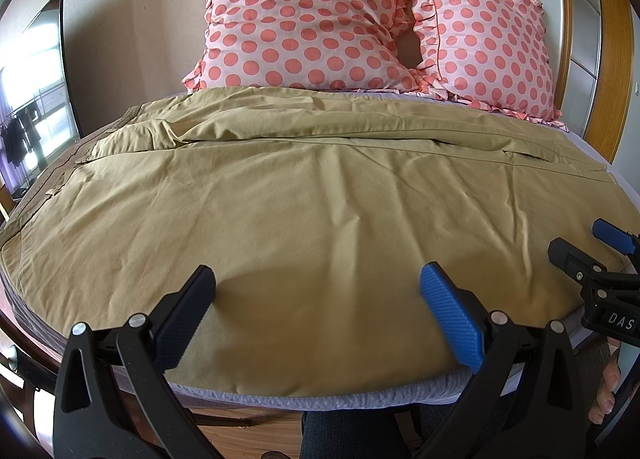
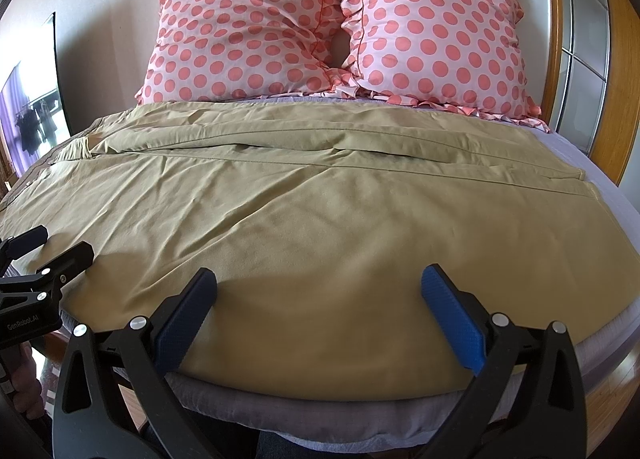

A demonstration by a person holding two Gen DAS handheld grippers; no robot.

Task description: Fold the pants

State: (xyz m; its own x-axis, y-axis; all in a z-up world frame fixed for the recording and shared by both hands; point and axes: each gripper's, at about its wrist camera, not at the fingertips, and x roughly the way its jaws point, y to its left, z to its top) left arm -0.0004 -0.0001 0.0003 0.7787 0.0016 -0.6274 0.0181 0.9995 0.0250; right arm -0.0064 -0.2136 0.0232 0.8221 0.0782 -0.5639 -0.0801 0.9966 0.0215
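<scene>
Left gripper (image 1: 318,295) and right gripper (image 2: 319,295) hovering wide, holding nothing — pants (image 1: 280,195) lying spread just ahead of both

From my left wrist camera I see the khaki pants (image 1: 304,195) spread flat across the bed (image 1: 320,399), waistband off to the left and legs running right. My left gripper (image 1: 318,287) hangs over the near edge of the pants with its jaws wide apart and nothing between them; the blue pad (image 1: 452,315) and the dark pad (image 1: 184,311) both sit just above the fabric. My right gripper (image 1: 576,247) shows at the right end of the pants, low over the cloth, jaws parted. Beyond the far edge of the pants, two pink polka-dot pillows (image 1: 304,19) lean against the wall.
</scene>
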